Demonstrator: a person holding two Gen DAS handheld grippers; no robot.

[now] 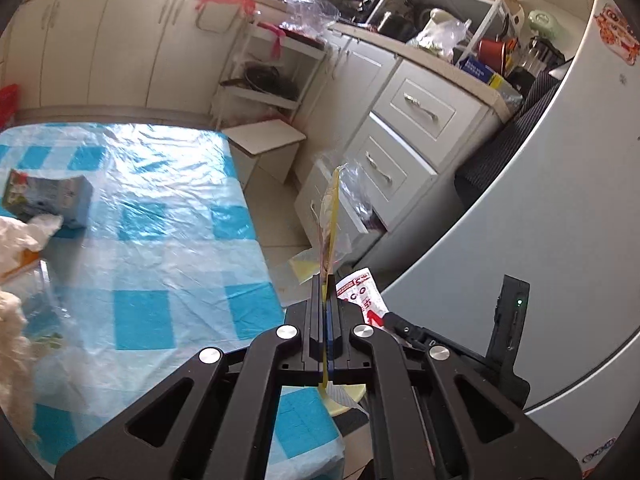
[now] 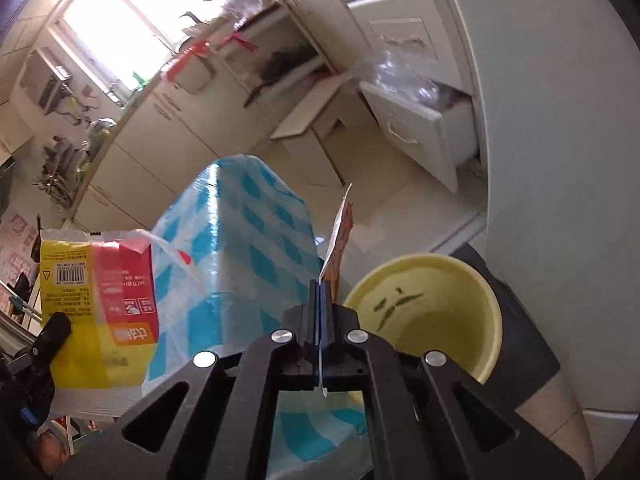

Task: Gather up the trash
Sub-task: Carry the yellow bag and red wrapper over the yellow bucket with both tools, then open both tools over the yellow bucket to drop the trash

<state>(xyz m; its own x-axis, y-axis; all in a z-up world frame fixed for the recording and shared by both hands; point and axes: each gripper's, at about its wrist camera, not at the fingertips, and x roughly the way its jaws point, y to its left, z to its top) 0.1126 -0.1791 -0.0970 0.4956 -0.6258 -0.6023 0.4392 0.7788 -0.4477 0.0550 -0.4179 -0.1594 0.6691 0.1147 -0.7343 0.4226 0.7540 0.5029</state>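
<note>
The worktop [image 1: 160, 216] wears a blue-and-white checked plastic cloth. Beside its corner stands a pale yellow round bin [image 2: 424, 312]. The left gripper [image 1: 327, 280] is clamped on a flat yellow wrapper [image 1: 330, 216]; the right gripper [image 2: 323, 286] pinches a thin red-and-white wrapper [image 2: 340, 236] near the bin's rim.

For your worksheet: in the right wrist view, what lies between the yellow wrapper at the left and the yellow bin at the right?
In the right wrist view, the blue-checked tablecloth and the right gripper, shut on a red-and-white wrapper, lie between the yellow wrapper and the yellow bin.
</note>
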